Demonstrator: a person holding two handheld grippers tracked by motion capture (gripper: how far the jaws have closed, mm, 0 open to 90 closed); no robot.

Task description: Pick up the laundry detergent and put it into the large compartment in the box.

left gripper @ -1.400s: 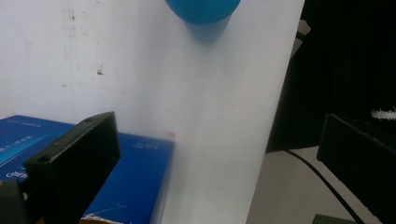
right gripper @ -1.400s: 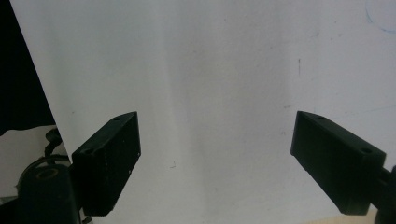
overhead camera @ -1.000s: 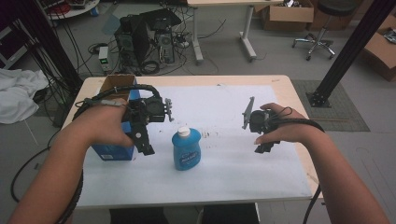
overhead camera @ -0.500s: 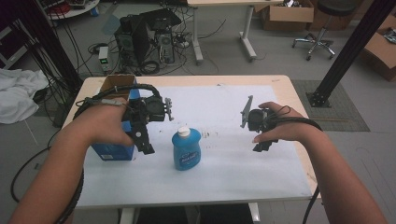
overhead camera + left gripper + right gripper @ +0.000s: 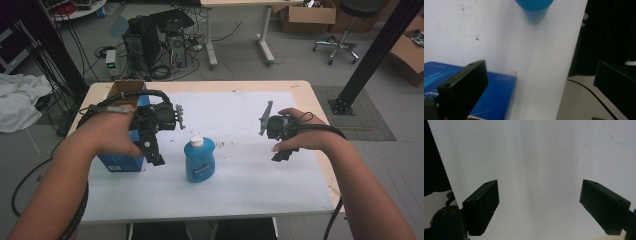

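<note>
blue plastic bottle (image 5: 199, 160) with a white cap (image 5: 197, 141) stands upright on the white sheet (image 5: 240, 180) that covers the wooden table (image 5: 320, 107), a little left of the middle and toward my near edge. in my left gripper view its blue body (image 5: 534, 8) hangs at the top of the frame, well ahead of the jaws.

just left of the bottle sits a dark blue box (image 5: 120, 161), with an open cardboard box (image 5: 125, 90) behind it at the table's far left corner. my left gripper (image 5: 152, 150) hovers over the blue box's right end, my left hand (image 5: 107, 132) wrapped round it; the jaws stand wide apart with nothing between them, and the blue box (image 5: 491, 97) shows under the left jaw.

my right gripper (image 5: 282, 152) is well apart from the bottle, over bare sheet on the right side, held in my right hand (image 5: 302, 135). its jaws are spread wide too, empty, with only scuffed white sheet (image 5: 539, 170) between them.

beyond the table i see computer towers (image 5: 155, 35) and cables on the floor.
</note>
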